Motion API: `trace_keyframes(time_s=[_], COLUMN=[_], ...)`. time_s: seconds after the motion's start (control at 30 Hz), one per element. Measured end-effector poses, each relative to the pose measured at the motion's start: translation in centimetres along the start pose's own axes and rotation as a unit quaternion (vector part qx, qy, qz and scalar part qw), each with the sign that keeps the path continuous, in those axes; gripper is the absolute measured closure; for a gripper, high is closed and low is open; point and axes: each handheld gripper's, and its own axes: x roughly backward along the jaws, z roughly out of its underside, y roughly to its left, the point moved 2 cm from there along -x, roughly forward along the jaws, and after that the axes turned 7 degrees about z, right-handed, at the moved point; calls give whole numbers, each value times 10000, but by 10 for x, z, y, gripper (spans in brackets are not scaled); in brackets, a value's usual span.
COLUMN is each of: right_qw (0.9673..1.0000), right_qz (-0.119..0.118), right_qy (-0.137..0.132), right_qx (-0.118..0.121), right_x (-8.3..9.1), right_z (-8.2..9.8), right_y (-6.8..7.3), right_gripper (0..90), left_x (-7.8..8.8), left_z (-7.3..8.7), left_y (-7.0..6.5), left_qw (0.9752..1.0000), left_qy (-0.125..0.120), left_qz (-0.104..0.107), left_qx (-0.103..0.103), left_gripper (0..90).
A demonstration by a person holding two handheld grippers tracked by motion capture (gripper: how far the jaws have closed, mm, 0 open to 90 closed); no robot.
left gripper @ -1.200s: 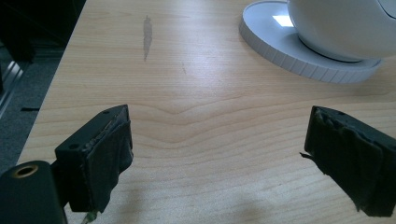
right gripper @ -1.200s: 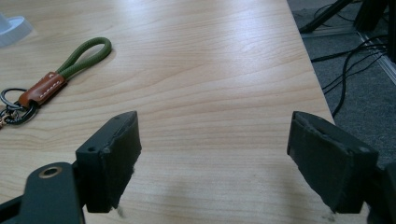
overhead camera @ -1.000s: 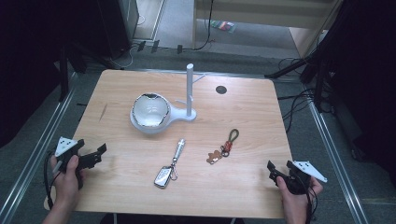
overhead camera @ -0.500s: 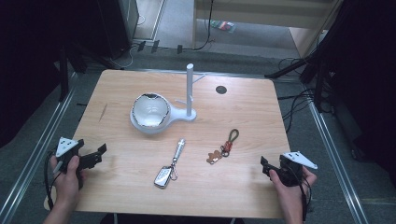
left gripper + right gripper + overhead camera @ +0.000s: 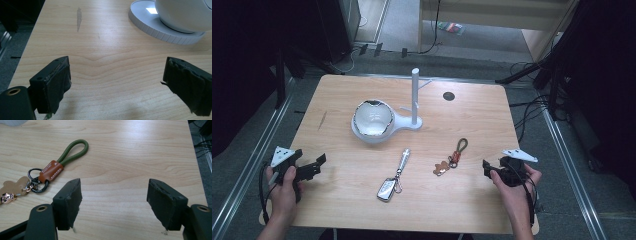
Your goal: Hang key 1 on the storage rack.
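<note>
Right claw [image 5: 113, 202], jaws apart and just closing a little with nothing between them, hovers beside the green-loop keychain [image 5: 53, 165] on the table [image 5: 472, 120]. Left claw [image 5: 116, 85] (wide open) waits near the white bowl [image 5: 185, 13].

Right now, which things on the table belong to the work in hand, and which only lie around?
In the job:
- right gripper, jaws apart, nothing between them, just been closing
- keychain with green loop, nearest to it

Lying about:
- car key
- white bowl
- white stand
- left gripper, open, holding nothing
</note>
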Motion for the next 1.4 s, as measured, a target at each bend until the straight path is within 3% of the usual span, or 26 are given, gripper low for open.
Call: trace_keyframes(time_s=[0.13,0.23,0.4,0.43,0.57,0.8,1.4], right_qw=[9998,9988,9979,9969,9952,9930,9832], right_qz=[-15,-26,-66,-151,-106,-50,-110], right_qy=[184,416,578,707,897,1115,1746], right_qx=[51,264,288,321,373,377,513], right_x=[-3,-5,-10,-14,-21,-32,-53], right_z=[-9,-19,-25,-28,-30,-36,-57], right_y=[2,6,10,12,16,22,42], right_gripper=[289,292,307,319,320,325,345], left_x=[0,0,0,0,0,0,0], left_z=[0,0,0,0,0,0,0], left_y=[0,0,1,1,1,1,2], left_qw=[10000,10000,10000,10000,10000,10000,10000], left_qy=[-1,6,9,-5,2,10,2], left_qz=[6,14,17,19,21,18,36], left_qx=[11,28,37,52,71,74,87], left_gripper=[80,81,81,81,81,81,80])
